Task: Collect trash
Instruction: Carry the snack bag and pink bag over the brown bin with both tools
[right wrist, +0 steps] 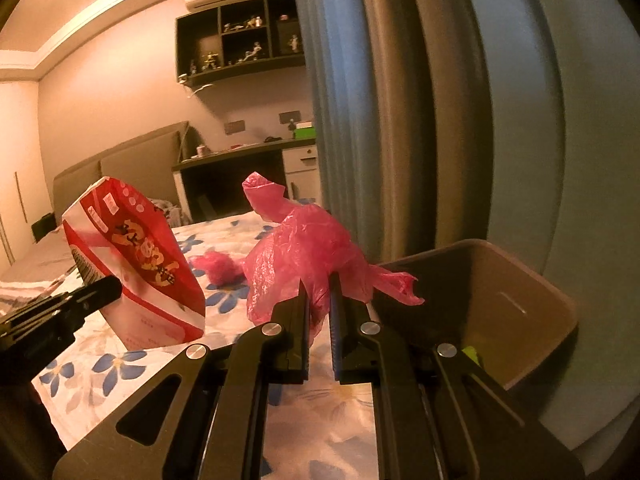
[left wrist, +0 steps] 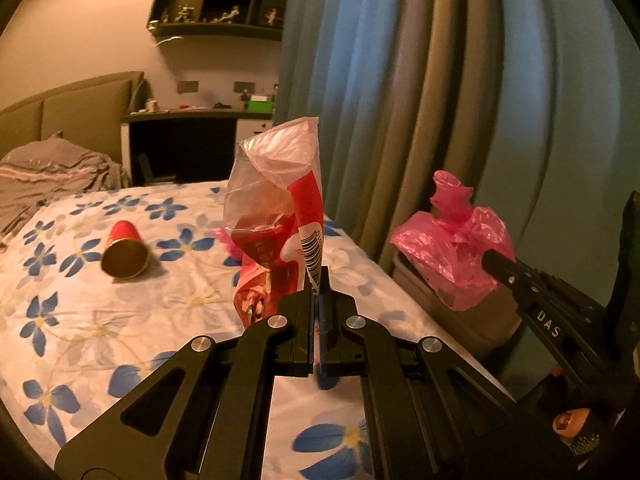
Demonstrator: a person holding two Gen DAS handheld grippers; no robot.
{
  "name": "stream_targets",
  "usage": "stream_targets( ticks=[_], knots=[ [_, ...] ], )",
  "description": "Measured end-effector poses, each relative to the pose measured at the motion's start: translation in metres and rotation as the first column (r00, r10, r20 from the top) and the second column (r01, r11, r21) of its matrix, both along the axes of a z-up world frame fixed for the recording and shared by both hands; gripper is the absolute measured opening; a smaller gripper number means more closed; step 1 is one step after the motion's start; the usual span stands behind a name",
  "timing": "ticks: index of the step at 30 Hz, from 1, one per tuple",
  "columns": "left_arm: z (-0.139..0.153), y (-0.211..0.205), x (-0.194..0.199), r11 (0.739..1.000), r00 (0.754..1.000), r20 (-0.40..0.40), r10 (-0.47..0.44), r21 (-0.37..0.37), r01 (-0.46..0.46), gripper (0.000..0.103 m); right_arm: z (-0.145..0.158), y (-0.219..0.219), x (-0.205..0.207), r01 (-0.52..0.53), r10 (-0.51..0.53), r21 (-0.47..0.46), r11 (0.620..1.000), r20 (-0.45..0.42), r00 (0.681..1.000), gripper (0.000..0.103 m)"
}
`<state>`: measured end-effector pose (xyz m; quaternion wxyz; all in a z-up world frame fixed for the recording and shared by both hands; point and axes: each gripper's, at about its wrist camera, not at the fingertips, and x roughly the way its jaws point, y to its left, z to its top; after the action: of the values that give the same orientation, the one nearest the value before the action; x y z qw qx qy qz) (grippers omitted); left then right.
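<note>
While both grabs look done, nothing's binned yet: left hand-held gripper (left wrist: 319, 280) is clamped on the snack bag (left wrist: 276, 216), right hand-held gripper (right wrist: 319, 286) pinches the pink plastic bag (right wrist: 308, 248) just beside the bin (right wrist: 520, 280). Red cup (left wrist: 125, 254) and a pink wad (right wrist: 218, 266) remain on the bed (left wrist: 80, 320).

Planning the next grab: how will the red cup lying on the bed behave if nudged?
The red cup lies on its side, so it would probably roll, likely curving since it tapers. It looks empty and light. The soft bedspread may damp that.
</note>
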<state>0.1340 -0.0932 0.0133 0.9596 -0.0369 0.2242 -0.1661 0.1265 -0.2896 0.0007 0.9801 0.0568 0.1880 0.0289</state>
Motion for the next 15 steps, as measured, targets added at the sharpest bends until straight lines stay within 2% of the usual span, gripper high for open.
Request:
stream_targets(
  ticks=[15],
  knots=[
    [-0.005,-0.046,0.01,0.995,0.995,0.0,-0.101,0.023,0.101,0.0,-0.007,-0.043,-0.002,0.102,-0.102,0.026,0.994,0.001,0.995,0.009]
  ],
)
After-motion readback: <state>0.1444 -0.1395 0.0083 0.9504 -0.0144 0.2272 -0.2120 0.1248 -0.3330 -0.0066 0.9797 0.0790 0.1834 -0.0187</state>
